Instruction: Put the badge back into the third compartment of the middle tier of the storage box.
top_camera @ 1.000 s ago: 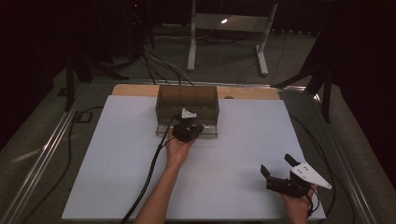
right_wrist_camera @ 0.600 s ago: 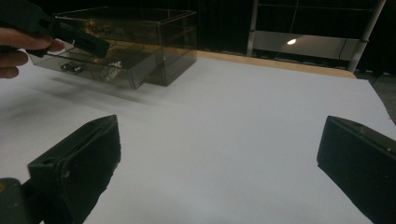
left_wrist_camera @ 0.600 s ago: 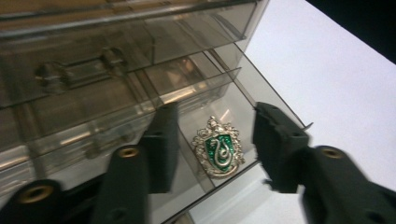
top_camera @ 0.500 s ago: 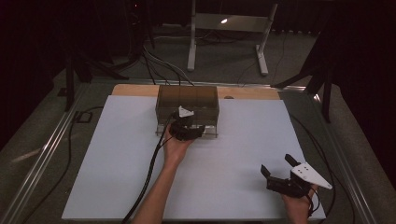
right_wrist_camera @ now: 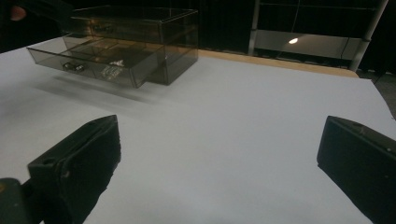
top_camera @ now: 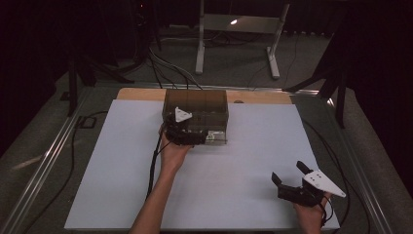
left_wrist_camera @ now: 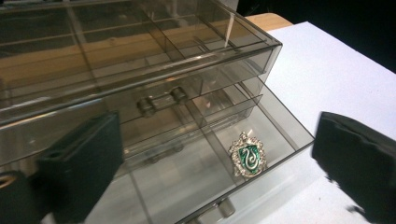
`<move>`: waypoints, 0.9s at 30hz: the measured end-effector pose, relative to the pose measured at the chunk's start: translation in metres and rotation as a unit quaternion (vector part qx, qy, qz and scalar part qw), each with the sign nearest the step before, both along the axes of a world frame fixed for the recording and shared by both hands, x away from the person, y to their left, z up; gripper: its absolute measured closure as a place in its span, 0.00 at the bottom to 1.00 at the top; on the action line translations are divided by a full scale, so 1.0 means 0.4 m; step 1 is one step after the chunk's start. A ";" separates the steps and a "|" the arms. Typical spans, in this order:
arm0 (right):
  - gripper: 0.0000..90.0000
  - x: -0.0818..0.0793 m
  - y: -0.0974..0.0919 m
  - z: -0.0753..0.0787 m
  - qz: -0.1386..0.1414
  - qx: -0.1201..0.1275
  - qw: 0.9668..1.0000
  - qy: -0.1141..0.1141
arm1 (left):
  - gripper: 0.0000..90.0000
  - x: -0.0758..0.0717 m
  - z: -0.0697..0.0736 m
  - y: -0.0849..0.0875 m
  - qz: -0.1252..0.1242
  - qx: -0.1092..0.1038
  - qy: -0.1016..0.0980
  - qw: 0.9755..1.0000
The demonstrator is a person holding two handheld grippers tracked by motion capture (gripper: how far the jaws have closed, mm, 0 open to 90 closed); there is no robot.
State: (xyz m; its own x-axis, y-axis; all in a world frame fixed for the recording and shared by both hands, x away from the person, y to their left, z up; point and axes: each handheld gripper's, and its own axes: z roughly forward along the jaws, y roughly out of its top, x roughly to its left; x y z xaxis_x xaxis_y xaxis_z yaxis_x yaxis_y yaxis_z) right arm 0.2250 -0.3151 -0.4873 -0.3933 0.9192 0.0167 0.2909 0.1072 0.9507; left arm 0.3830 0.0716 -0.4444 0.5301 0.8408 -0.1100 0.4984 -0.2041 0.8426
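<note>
My left fingers point(left_wrist_camera: 219, 154) have just been opening, empty, above the green-and-silver crest badge point(left_wrist_camera: 247, 156) lying in the smoky transparent plastic organiser's point(top_camera: 197, 113) open bottom drawer point(left_wrist_camera: 261, 140) near the table's far edge, leaving the drawer to close.

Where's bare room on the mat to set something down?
Bare white mat lies between the smoked drawer box and the right gripper, and left of the box. It is crowded at the open drawer, where the left gripper hovers.

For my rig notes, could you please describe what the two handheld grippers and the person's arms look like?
Both the left gripper and the right gripper are black, each with two blocky black jaws and a pale three-cornered plate on top. A black cable trails from the left one along the forearm. The forearms are bare, with no sleeves visible.
</note>
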 end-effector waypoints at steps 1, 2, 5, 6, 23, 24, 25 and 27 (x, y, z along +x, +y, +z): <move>0.00 0.000 0.000 0.000 0.000 0.000 1.000 0.000 | 0.01 -0.004 0.004 0.006 0.001 0.003 -0.004 1.000; 0.00 0.000 0.001 0.000 0.001 0.000 1.000 0.000 | 0.01 -0.007 0.008 0.012 0.003 0.003 -0.009 1.000; 0.00 0.001 0.002 -0.001 0.004 -0.001 1.000 0.001 | 0.01 -0.018 0.020 0.034 0.006 0.007 -0.019 1.000; 0.00 0.001 0.003 -0.001 0.005 -0.001 1.000 0.002 | 0.01 -0.022 0.023 0.042 0.008 0.006 -0.023 1.000; 0.00 0.001 0.008 -0.002 0.009 -0.001 1.000 0.004 | 0.01 -0.124 0.048 0.211 0.020 -0.021 -0.073 0.997; 0.00 0.001 0.008 -0.002 0.010 -0.001 1.000 0.004 | 0.01 -0.131 0.046 0.220 0.022 -0.020 -0.076 0.997; 0.00 0.001 0.009 -0.002 0.010 -0.001 1.000 0.004 | 0.01 -0.138 0.043 0.230 0.025 -0.022 -0.077 0.996; 0.00 0.001 0.009 -0.002 0.010 0.000 1.000 0.004 | 0.01 -0.153 0.039 0.252 0.027 -0.026 -0.082 0.996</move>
State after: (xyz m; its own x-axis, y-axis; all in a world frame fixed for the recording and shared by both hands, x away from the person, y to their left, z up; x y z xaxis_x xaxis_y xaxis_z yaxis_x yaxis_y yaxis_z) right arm 0.2252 -0.3114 -0.4882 -0.4124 0.9108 0.0192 0.2957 0.1138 0.9485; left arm 0.3219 0.1722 -0.4289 0.4985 0.8641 -0.0689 0.3621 -0.1354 0.9223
